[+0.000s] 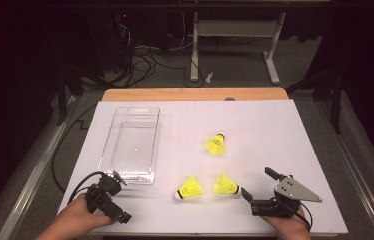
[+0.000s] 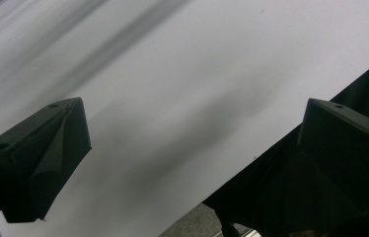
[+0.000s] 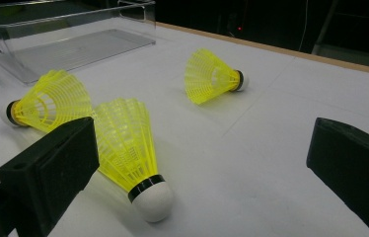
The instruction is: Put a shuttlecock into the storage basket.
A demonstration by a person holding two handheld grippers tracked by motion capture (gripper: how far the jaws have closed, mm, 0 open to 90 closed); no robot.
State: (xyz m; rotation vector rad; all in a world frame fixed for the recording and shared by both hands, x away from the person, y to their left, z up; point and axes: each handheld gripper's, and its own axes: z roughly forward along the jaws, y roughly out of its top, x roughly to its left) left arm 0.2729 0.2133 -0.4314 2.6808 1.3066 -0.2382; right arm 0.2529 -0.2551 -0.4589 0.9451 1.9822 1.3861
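The table (image 1: 255, 127) is covered by a white sheet, with a bare wooden edge (image 1: 195, 94) showing at its far side. Beyond it lies grey carpeted floor (image 1: 235, 70) strewn with black cables (image 1: 142, 62), a white desk frame (image 1: 235, 35) standing in a dim, dark room.

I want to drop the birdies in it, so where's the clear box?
In the high view the clear box sits on the table's left half, just beyond the left claw, left of the three yellow birdies.
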